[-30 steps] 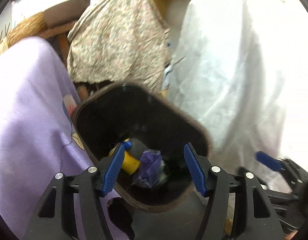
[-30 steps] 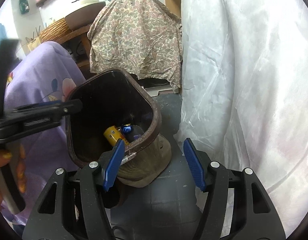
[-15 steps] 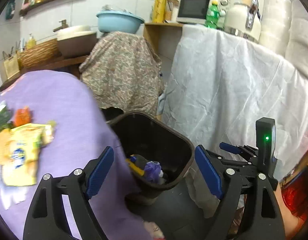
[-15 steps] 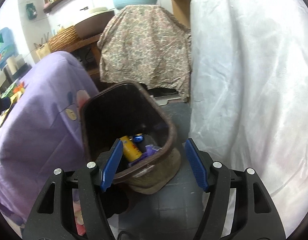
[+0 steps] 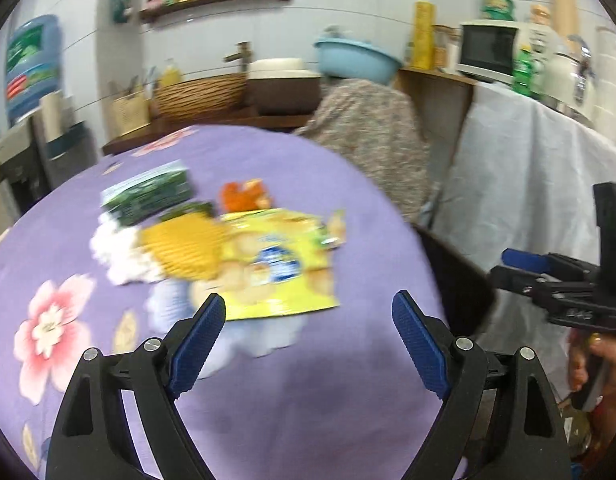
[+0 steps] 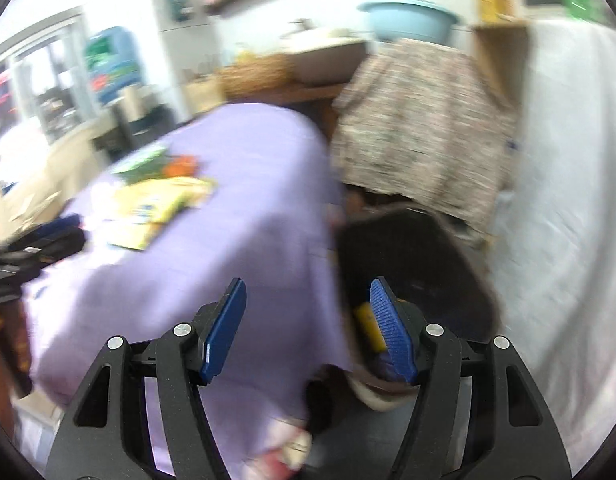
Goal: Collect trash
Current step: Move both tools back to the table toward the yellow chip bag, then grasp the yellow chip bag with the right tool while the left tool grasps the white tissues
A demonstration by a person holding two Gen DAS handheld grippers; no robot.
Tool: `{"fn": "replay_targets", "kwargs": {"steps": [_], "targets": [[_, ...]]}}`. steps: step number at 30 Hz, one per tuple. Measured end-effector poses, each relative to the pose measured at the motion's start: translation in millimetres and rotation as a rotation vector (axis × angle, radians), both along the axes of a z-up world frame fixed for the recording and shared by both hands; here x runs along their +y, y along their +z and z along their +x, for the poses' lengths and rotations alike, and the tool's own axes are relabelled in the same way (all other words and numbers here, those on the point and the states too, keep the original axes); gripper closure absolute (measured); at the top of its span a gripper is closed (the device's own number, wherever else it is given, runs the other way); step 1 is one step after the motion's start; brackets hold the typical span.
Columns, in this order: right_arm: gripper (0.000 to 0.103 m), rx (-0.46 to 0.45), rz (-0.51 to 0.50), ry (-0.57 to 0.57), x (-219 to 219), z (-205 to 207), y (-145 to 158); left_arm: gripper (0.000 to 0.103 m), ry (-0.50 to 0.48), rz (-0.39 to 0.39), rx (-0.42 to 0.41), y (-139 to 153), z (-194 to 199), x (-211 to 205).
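Note:
My left gripper (image 5: 308,314) is open and empty above the purple flowered tablecloth (image 5: 268,392). Just beyond it lie a yellow snack bag (image 5: 276,264), an orange-yellow wrapper (image 5: 180,248), a green packet (image 5: 148,194), a small orange wrapper (image 5: 244,194) and white crumpled paper (image 5: 116,248). My right gripper (image 6: 306,302) is open and empty, over the table's edge beside the dark brown trash bin (image 6: 412,256), which holds a yellow item (image 6: 368,324). The bin's rim (image 5: 456,264) shows right of the table in the left wrist view. The trash pile (image 6: 160,196) shows blurred in the right wrist view.
A white cloth (image 5: 520,184) covers furniture on the right and a floral cloth (image 5: 372,140) covers something behind the bin. A counter at the back holds a wicker basket (image 5: 200,92) and a blue basin (image 5: 356,58). The right gripper (image 5: 564,284) shows at the left view's right edge.
Both grippers have swung up and left, away from the bin. The left one now faces the tabletop trash; the right one now faces the table's edge, with the bin to its right.

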State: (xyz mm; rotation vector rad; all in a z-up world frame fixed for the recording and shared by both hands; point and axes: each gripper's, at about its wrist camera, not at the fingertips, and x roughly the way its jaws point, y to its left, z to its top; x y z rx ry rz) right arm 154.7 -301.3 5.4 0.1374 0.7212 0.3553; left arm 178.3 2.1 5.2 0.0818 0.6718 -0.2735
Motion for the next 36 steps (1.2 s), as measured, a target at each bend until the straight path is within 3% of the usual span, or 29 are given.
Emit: {"fn": "replay_targets", "kwargs": {"steps": [3, 8, 12, 20, 27, 30, 36], "targets": [[0.038, -0.006, 0.015, 0.101, 36.0, 10.4, 9.7, 0.019, 0.059, -0.011, 0.015, -2.0, 2.5, 29.2], [0.038, -0.041, -0.05, 0.174, 82.4, 35.6, 18.3, 0.019, 0.135, 0.012, 0.014, -6.3, 2.9, 62.4], [0.039, -0.021, -0.085, 0.169, 106.5, 69.3, 15.8, 0.019, 0.172, -0.002, 0.026, -10.4, 3.7, 85.5], [0.05, 0.054, -0.135, 0.086, 128.0, 114.1, 0.5, 0.019, 0.208, -0.006, 0.032, -9.9, 7.2, 104.8], [0.069, 0.097, -0.15, 0.071, 139.0, 129.3, -11.9, 0.019, 0.223, 0.0, 0.033, -12.2, 11.0, 111.6], [0.081, 0.11, -0.126, 0.073, 139.4, 132.2, -15.9, 0.019, 0.226, 0.002, 0.035, -11.8, 15.1, 113.9], [0.096, 0.078, -0.106, 0.079, 137.3, 123.1, -13.3, 0.019, 0.254, 0.008, 0.037, -12.2, 30.7, 122.7]]}}
